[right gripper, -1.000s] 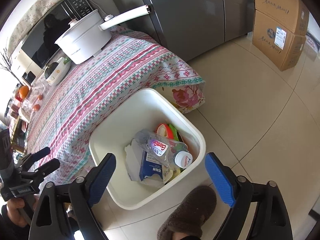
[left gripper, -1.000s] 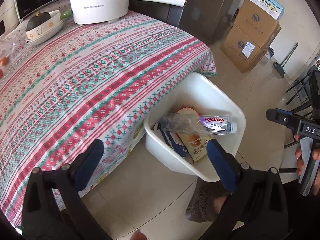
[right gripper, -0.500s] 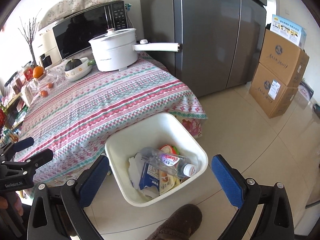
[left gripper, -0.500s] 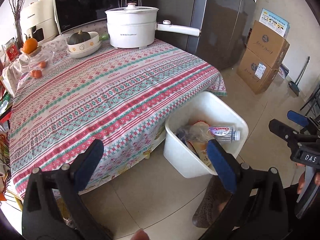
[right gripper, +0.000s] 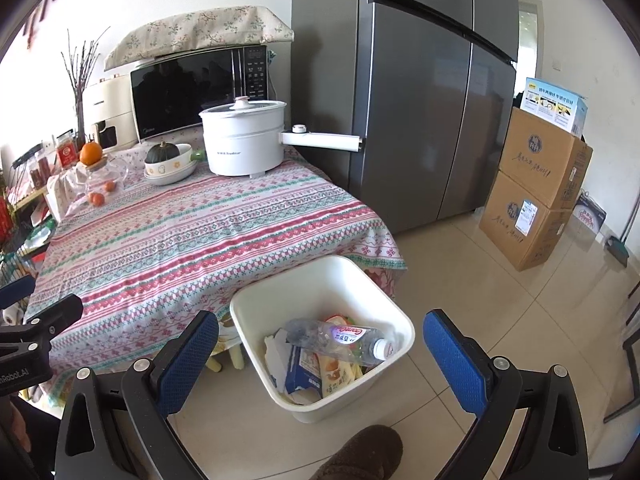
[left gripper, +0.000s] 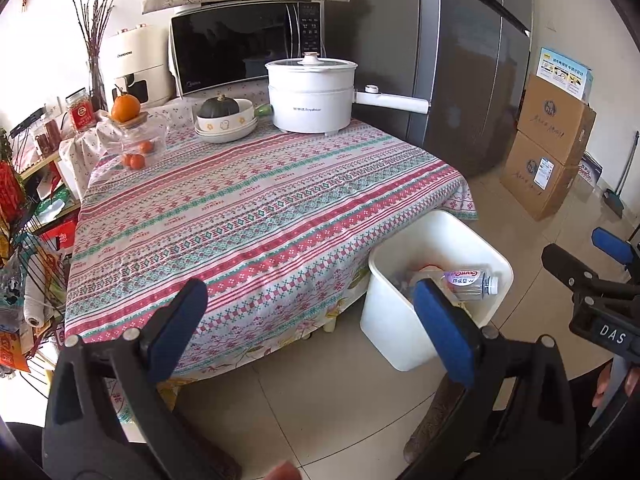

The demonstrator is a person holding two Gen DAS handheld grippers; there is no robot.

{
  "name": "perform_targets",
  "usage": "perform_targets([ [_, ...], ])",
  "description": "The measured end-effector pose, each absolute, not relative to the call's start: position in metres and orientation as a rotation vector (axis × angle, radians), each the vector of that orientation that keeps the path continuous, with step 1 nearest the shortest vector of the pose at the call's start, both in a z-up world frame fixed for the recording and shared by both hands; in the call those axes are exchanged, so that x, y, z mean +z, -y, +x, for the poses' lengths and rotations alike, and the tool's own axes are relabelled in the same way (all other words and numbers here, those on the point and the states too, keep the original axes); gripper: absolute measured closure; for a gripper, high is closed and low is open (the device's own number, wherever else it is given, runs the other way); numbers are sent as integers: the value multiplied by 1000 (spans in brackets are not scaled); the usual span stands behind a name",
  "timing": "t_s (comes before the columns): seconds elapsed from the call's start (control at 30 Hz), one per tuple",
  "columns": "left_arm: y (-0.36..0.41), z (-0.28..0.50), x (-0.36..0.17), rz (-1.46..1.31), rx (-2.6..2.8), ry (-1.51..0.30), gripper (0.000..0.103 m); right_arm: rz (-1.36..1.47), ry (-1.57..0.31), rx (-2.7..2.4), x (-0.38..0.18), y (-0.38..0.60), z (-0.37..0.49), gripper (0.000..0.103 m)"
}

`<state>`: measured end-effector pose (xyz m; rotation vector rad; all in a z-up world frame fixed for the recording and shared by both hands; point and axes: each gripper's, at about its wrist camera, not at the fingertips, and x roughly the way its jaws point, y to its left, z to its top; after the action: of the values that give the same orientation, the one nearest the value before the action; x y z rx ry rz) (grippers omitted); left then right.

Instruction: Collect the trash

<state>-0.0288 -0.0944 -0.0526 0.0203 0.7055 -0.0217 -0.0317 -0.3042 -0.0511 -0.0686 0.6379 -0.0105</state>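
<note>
A white trash bin (right gripper: 396, 312) stands on the floor at the table's near right corner; it also shows in the left wrist view (left gripper: 404, 332). Inside lie a clear plastic bottle (right gripper: 340, 338), a blue carton (right gripper: 306, 372), paper and wrappers. The bottle shows in the left wrist view too (left gripper: 468, 280). My left gripper (left gripper: 310, 332) is open and empty, above the floor before the table edge. My right gripper (right gripper: 320, 356) is open and empty, held above and in front of the bin.
The table (left gripper: 240, 208) has a striped cloth and carries a white electric pot (left gripper: 312, 96), a bowl with a squash (left gripper: 226, 120), oranges and a microwave (left gripper: 244, 44). A grey fridge (right gripper: 420, 92) and stacked cardboard boxes (right gripper: 536, 192) stand at the right. A slipper (right gripper: 360, 456) is near the bin.
Both grippers have pulled back and tilted up from the bin, so the whole table and the room now show. Both stay open and empty.
</note>
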Motion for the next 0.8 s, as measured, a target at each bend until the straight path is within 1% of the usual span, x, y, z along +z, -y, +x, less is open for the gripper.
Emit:
perform_targets([
  [0.1,91,-28,-52,12,-11,-698,1,-100,-616,-10,-50,297,-32,0],
  [0.8,92,-33,-50,-8,-7,-689,1,-103,-652,6,-61,292,-28,0],
])
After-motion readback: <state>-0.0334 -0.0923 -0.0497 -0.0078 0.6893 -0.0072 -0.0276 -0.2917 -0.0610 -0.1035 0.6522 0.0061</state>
